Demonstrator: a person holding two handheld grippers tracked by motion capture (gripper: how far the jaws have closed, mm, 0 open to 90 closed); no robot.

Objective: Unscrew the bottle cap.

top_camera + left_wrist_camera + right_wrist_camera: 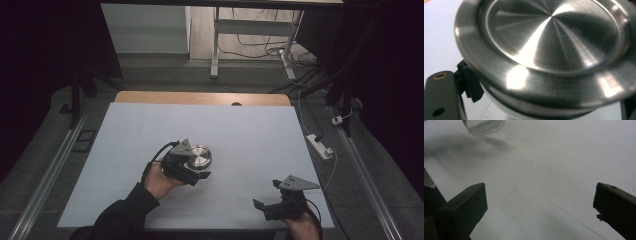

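Right gripper [272, 196] gapes wide over bare table [250, 130]; left gripper [197, 167] clamps the steel-lidded jar [200, 156].

The round lid [554, 37] is brushed metal, glossy, with fine radial streaks and bright glare spots. The left gripper [192, 167] has matt black jaws that look like plastic. The tabletop [564, 165] is covered in matt white, faintly grainy sheet; bare wood [200, 98] shows along its far edge.

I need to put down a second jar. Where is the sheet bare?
Bare: the white sheet beyond the metal-lidded jar, and between it and the right gripper. Crowded where the left gripper closes round that jar.
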